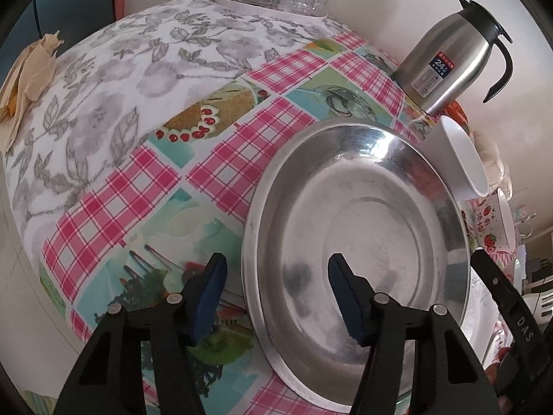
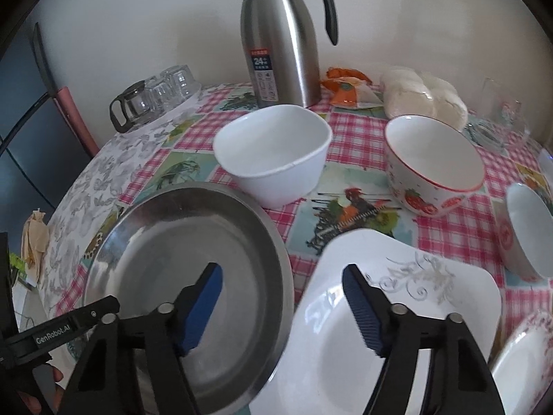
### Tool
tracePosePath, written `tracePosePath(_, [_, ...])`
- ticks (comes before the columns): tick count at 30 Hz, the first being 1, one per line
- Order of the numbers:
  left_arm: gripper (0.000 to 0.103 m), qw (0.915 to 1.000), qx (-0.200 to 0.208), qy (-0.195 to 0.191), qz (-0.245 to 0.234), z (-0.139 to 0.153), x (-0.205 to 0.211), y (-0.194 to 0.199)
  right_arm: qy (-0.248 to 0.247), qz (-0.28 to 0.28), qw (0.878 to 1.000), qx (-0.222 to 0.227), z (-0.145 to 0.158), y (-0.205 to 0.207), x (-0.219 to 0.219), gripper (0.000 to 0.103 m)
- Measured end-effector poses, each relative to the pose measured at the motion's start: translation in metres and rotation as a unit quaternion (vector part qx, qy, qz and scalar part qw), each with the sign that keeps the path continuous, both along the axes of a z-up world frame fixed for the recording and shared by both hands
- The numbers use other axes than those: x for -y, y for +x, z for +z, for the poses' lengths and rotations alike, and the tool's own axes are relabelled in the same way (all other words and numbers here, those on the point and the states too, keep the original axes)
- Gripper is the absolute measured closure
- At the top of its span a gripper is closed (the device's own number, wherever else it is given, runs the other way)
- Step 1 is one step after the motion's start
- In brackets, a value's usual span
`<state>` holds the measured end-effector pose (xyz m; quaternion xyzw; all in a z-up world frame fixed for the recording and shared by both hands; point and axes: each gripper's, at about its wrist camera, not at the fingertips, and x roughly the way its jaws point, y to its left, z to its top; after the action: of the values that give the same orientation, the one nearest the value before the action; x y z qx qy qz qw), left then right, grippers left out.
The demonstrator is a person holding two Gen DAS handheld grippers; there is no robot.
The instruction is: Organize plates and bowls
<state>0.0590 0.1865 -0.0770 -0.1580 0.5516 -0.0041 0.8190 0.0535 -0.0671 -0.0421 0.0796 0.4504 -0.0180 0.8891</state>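
Steel plate: bare metal, brushed and dull at centre, shiny at rim. Square plate, right of it: glossy white ceramic, grey scroll print. White bowl, far side: smooth glazed ceramic. Strawberry bowl: glossy, printed. Thermos jug, far: satin steel body, black plastic lid and handle. Tablecloth: slick printed vinyl. Grey floral cloth, far left: matt fabric. Gripper pads: ribbed blue rubber on black plastic.
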Motion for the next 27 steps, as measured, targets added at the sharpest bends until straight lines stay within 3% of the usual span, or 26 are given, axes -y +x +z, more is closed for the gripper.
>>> tracePosePath(8, [0.057, 0.9998, 0.004, 0.019, 0.000, -0.002, 0.000, 0.007, -0.007, 0.028, 1.000, -0.013, -0.010, 0.019, -0.006, 0.050])
tracePosePath(13, [0.058, 0.9996, 0.006, 0.027, -0.003, -0.003, 0.002, 0.011, -0.007, 0.033, 0.999, -0.028, -0.020, 0.028, -0.007, 0.055])
tracePosePath(22, [0.058, 0.9993, 0.009, 0.036, -0.008, -0.005, 0.004, 0.012, 0.006, 0.056, 0.997, -0.052, -0.032, 0.035, -0.016, 0.054])
tracePosePath(27, [0.074, 0.9989, 0.010, 0.046, 0.004, -0.005, -0.002, 0.010, 0.024, 0.064, 0.996, -0.064, -0.037, 0.033, -0.020, 0.055])
